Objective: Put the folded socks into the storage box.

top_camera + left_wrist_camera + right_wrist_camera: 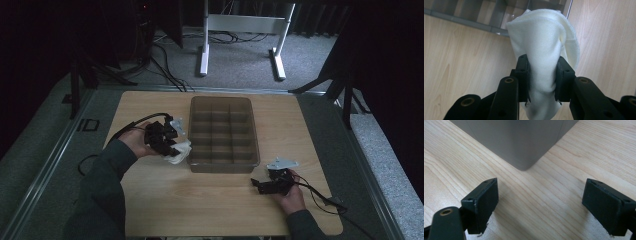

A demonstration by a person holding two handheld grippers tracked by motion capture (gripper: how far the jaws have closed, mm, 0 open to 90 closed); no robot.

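Left of frame centre, the left tongs (541,75) clench a white cloth (544,47) beside the divided bin (222,134); its loose folds could snag the rim, while the right tongs (541,205) gape idle.

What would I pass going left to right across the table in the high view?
Left gripper with its fingers closed on a white cloth → grey divided tray → right gripper, fingers spread with nothing between them, resting near the tray's near right corner.
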